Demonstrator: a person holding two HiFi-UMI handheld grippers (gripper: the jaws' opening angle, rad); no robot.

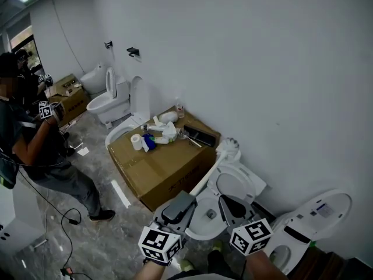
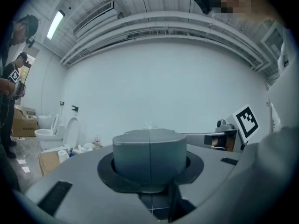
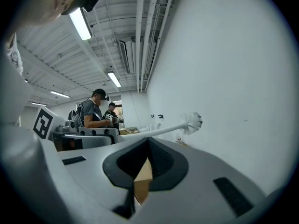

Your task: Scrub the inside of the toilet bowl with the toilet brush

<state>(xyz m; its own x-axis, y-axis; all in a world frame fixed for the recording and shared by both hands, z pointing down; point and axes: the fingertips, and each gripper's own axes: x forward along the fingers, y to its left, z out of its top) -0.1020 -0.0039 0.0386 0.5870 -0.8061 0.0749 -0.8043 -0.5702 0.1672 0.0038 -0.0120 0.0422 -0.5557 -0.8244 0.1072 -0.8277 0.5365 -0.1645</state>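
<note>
White toilet brush (image 1: 213, 167) in left tool (image 1: 187, 196)

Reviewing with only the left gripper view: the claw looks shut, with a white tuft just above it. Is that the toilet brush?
Observer: Yes; the right gripper view shows the toilet brush sticking out of the left claw.
Operator: Is it in the bowl?
Observer: No; in the head view the brush head is up by the wall, outside the toilet bowl.
Operator: And the right claw?
Observer: Shut on nothing, in its own view.
</note>
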